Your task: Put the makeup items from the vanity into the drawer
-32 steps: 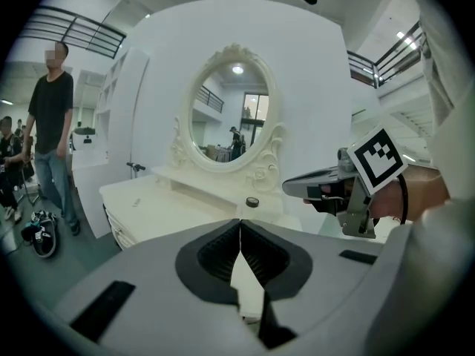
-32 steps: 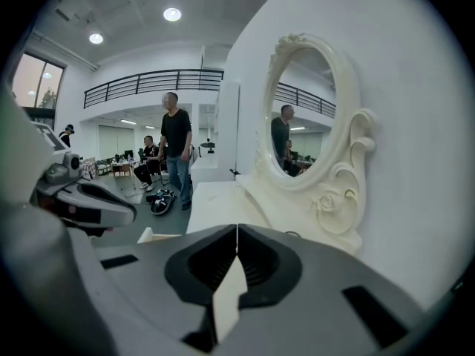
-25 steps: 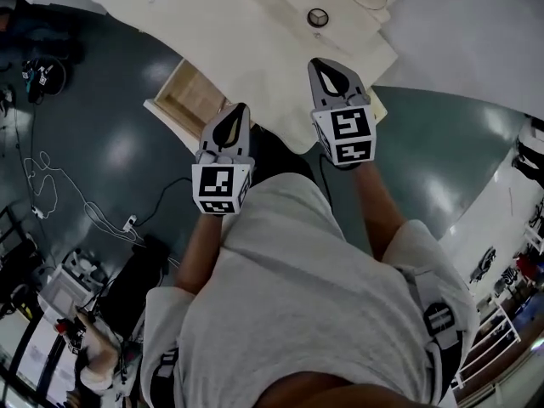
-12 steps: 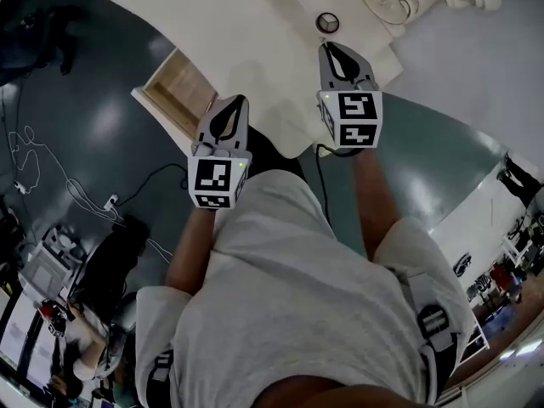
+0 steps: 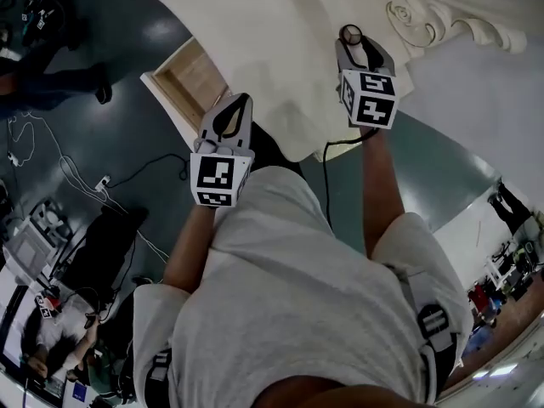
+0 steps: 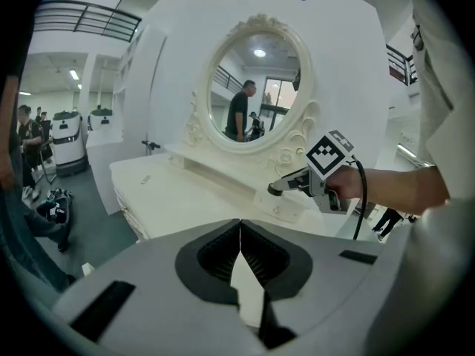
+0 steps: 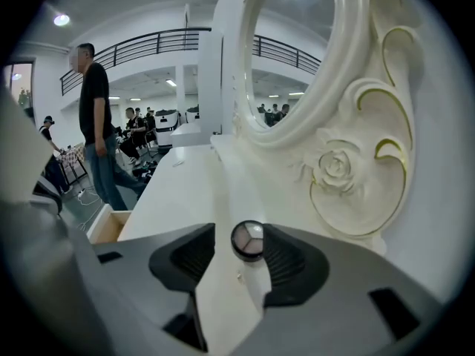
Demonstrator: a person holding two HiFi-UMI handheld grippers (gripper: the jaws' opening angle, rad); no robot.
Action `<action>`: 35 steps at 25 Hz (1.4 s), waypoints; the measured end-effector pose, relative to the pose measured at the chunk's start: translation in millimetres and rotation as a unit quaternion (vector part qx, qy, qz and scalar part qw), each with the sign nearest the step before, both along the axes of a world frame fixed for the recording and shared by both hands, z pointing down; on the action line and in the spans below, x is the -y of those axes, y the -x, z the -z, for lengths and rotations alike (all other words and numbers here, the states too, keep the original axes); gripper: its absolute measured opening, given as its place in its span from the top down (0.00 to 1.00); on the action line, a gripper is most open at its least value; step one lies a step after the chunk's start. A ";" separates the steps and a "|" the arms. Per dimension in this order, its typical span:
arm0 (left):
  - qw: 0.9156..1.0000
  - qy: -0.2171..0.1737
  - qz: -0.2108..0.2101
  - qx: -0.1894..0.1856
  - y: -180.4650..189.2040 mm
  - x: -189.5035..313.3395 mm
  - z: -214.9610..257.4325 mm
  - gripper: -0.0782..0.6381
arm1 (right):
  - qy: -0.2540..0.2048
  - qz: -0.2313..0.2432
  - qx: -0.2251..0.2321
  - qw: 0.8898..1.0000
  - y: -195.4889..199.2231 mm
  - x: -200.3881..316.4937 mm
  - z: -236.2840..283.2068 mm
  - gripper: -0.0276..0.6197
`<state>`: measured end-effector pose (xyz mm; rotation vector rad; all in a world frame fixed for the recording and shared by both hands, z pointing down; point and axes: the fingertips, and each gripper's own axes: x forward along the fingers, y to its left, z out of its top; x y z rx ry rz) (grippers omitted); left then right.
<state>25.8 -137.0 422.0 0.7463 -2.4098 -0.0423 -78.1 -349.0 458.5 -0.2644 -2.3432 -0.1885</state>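
A: What's different from 1 second ago?

B: The right gripper (image 5: 357, 48) has gone forward across the vanity top (image 5: 255, 41), from its front edge toward the back edge by the carved mirror base (image 5: 425, 19).

A: And its jaws?

B: They were together; they have just been opening. The round compact (image 7: 247, 240), then clear ahead of the tips, now sits between the 2 jaws, nearer 1 than the other, not clamped.

No readable text, labels, brands or numbers.
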 end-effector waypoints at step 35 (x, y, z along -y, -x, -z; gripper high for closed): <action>0.997 -0.002 0.079 0.012 -11.4 -57.2 -6.9 0.88 | -0.001 0.055 -0.014 0.998 -0.6 -63.2 -15.4 0.61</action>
